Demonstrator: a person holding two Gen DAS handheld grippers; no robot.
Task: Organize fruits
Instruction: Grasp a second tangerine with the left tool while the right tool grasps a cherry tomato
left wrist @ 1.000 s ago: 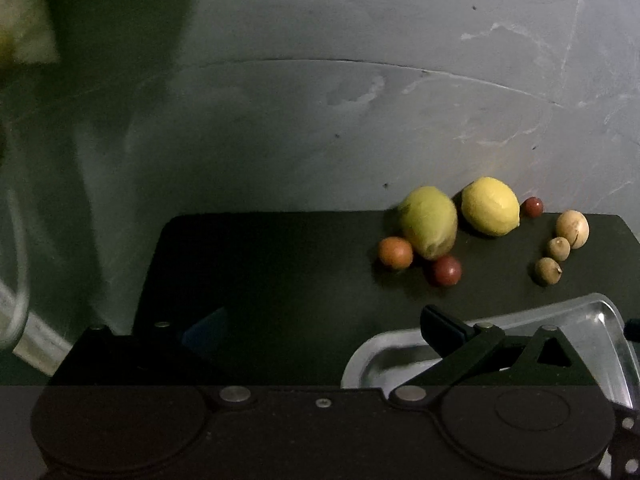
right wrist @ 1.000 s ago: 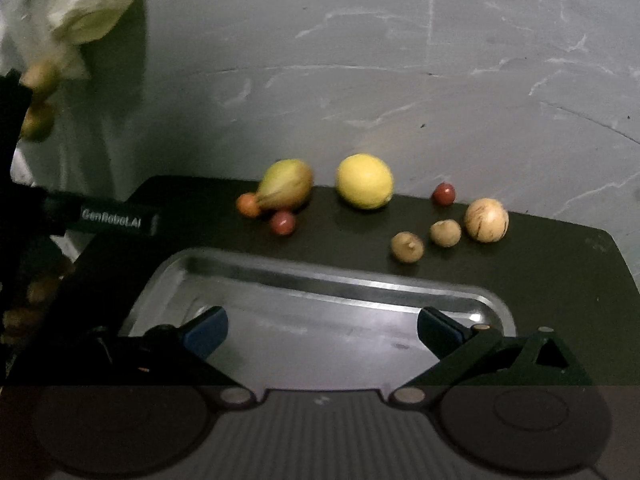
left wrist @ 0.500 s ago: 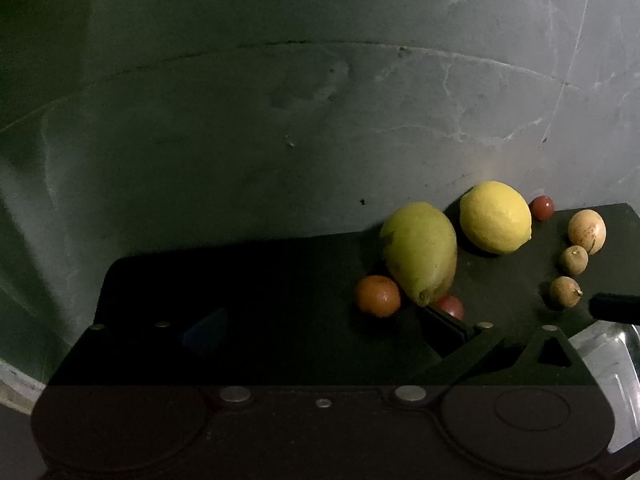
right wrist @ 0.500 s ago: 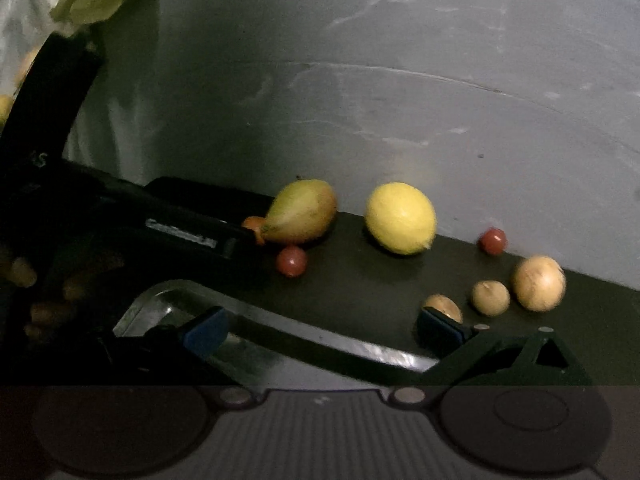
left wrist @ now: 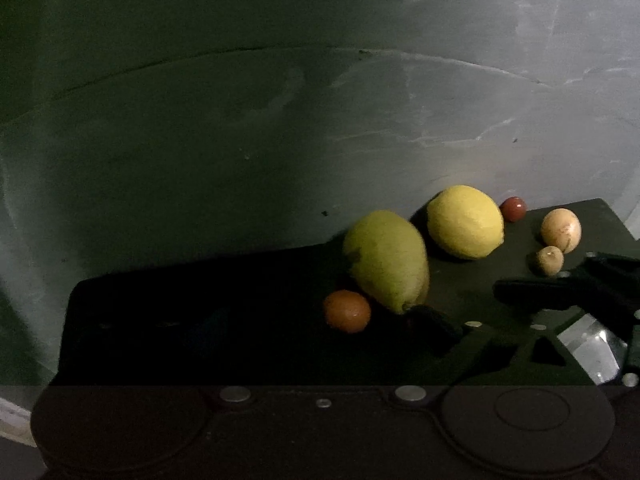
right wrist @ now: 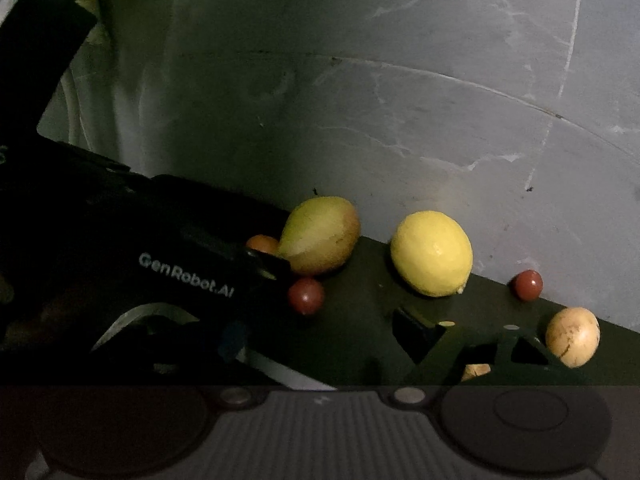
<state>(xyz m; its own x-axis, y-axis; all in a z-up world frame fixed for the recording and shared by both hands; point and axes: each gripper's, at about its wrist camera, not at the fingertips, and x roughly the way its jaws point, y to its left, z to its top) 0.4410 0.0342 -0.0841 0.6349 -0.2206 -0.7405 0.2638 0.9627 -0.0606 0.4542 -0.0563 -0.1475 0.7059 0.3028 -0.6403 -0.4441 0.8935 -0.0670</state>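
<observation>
Reaching low across the dark mat, the left gripper has its jaws spread wide and empty; its right finger sits just in front of the greenish-yellow mango, with the small orange fruit inside the gap, though the left finger is lost in shadow. From the right wrist view the left gripper's body crowds in beside the mango, its tip close to a small red fruit. The right gripper is likewise released and holding nothing; its right finger hovers over the mat in front of the lemon. All the fruit lies on the mat near the grey wall: lemon just beside the mango, a second red fruit by the wall edge, a pale round fruit and a smaller brown one to the right; nothing is yet in the metal tray, of which only a corner shows in either view.

The risks, as I judge them: the mango is smooth and tapered, so a closing grip off its middle could squirt it sideways into the lemon or the orange fruit; a finger grazing the round red fruit could send it rolling off the mat; the two grippers work close together, so a reach by either could knock the other; dim light hides the left finger, making its clearance hard to judge.
</observation>
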